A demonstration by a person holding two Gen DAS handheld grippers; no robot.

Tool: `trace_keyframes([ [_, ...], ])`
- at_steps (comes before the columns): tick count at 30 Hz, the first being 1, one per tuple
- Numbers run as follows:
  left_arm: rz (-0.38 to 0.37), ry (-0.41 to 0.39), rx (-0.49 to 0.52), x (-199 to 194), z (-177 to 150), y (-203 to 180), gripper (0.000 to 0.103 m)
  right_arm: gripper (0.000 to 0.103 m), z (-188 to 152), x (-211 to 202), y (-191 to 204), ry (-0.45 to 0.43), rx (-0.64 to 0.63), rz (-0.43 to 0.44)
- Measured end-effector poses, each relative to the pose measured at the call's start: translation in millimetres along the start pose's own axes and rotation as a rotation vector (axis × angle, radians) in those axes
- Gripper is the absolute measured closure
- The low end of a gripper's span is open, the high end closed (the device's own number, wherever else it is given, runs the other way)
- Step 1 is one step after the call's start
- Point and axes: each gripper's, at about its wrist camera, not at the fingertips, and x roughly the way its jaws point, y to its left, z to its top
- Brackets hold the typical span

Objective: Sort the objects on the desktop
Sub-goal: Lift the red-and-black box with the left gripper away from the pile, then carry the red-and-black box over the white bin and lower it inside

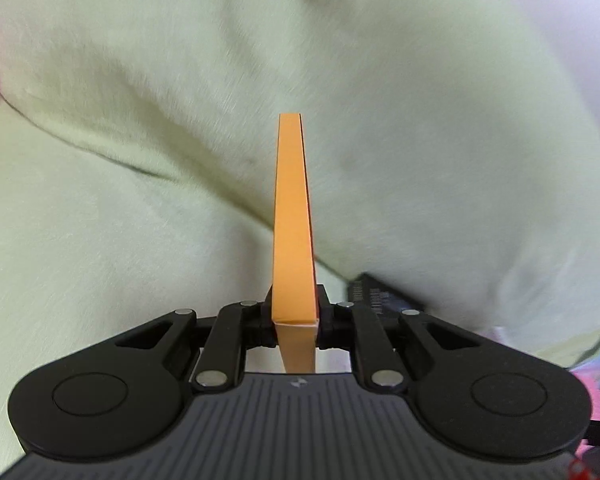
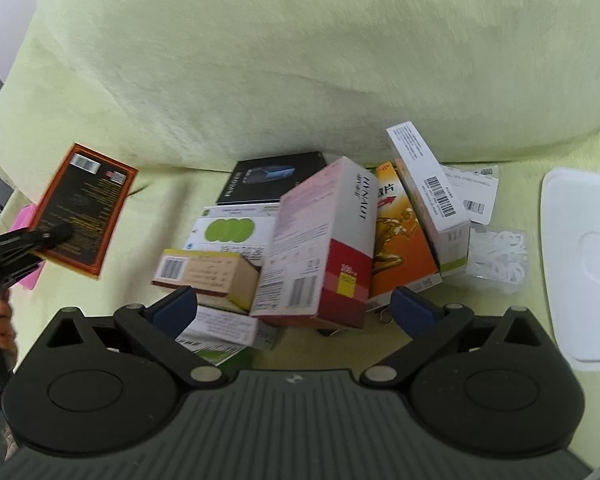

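**Orange-edged box held aloft beside a heap of cartons on a green sofa**

Left wrist view: the left gripper (image 1: 295, 326) is clamped on a thin orange box (image 1: 293, 216), seen edge-on. The narrow orange spine runs straight away from the camera, so the long axis of the box lies along the fingers and points toward the pale green sofa cushion (image 1: 140, 92). The corner of a black box (image 1: 374, 292) shows just right of the spine, under the cushion's fold.

Right wrist view: the same box appears as a flat black panel with an orange border (image 2: 82, 210), tilted, its long axis running from lower left to upper right, off the seat at the sofa's left end. The left gripper (image 2: 58, 234) grips its lower edge; a hand (image 2: 2, 324) holds the handle below. A pink item (image 2: 24, 220) lies behind it, too hidden to identify.

The right gripper (image 2: 294, 308) hangs with its blue-padded fingers (image 2: 174, 310) spread wide, holding nothing, above the heap at the middle of the seat: a pink-and-red carton (image 2: 320, 240), a green-dotted box (image 2: 230, 232), a tan box (image 2: 208, 276), an orange box with a running figure (image 2: 400, 240) and a white barcode box (image 2: 428, 188). A white lid (image 2: 584, 264) lies near the seat's right edge.
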Motion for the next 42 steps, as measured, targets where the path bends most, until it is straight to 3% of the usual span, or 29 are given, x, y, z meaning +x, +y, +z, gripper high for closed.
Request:
trace_keyframes([
  [12, -0.089, -0.01, 0.049, -136.6, -52.4, -89.7, 0.089, 0.001, -28.3, -79.6, 26.7, -0.052, -0.029, 0.076],
  [21, -0.142, 0.04, -0.035, -181.6, -119.3, -121.6, 0.089, 0.001, -56.7, -126.3, 29.6, -0.068, -0.043, 0.121],
  [30, -0.11, 0.14, -0.104, -169.4, -183.0, -133.8, 0.089, 0.001, -86.8, -135.9, 29.6, -0.019, -0.043, 0.153],
  [36, 0.002, 0.2, -0.042, -135.3, -207.1, -142.7, 0.088, 0.001, -99.4, -132.8, 29.8, 0.008, -0.041, 0.15],
  [42, 0.086, 0.242, -0.052, -105.3, -221.3, -136.2, 0.088, 0.001, -107.6, -125.0, 27.1, 0.035, -0.029, 0.135],
])
